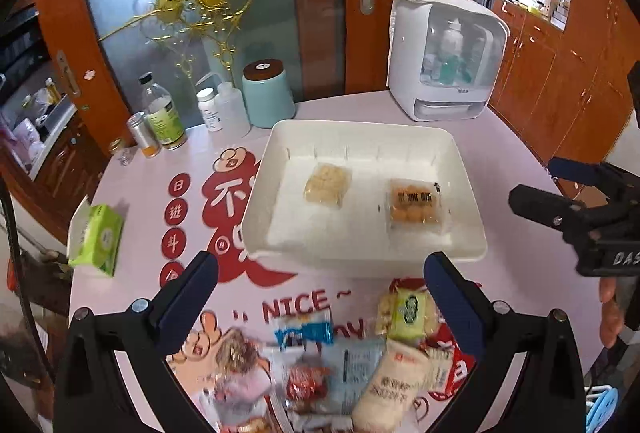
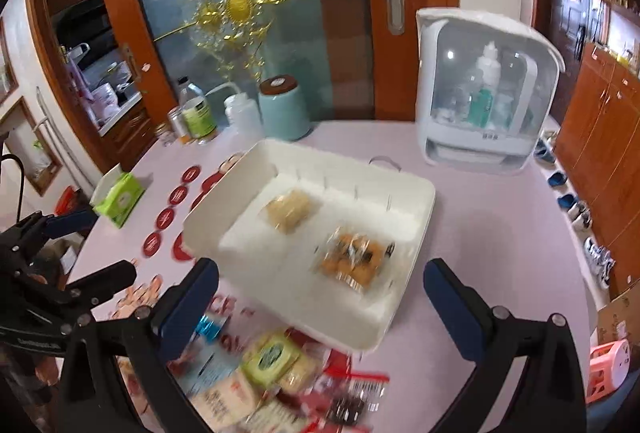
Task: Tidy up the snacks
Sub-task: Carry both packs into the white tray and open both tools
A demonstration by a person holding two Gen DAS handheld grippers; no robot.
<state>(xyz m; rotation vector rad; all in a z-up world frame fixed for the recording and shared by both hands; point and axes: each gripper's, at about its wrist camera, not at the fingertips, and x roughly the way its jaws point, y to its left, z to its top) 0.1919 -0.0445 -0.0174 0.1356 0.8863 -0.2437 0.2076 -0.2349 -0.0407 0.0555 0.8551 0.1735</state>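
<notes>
— Where are the snacks?

— Two packets lie in the white tray (image 1: 276, 169): a pale one (image 1: 326, 185) on the left and an orange one (image 1: 416, 207) on the right, well apart. The other snacks lie in a pile (image 1: 344, 365) on the table (image 1: 520, 153), just before the tray.

— And the grippers?

— The left gripper (image 1: 320, 275) hangs over the pile with its jaws wide apart (it holds nothing). The right gripper (image 2: 320, 279) is also spread and empty, above the near edge of the tray.
</notes>
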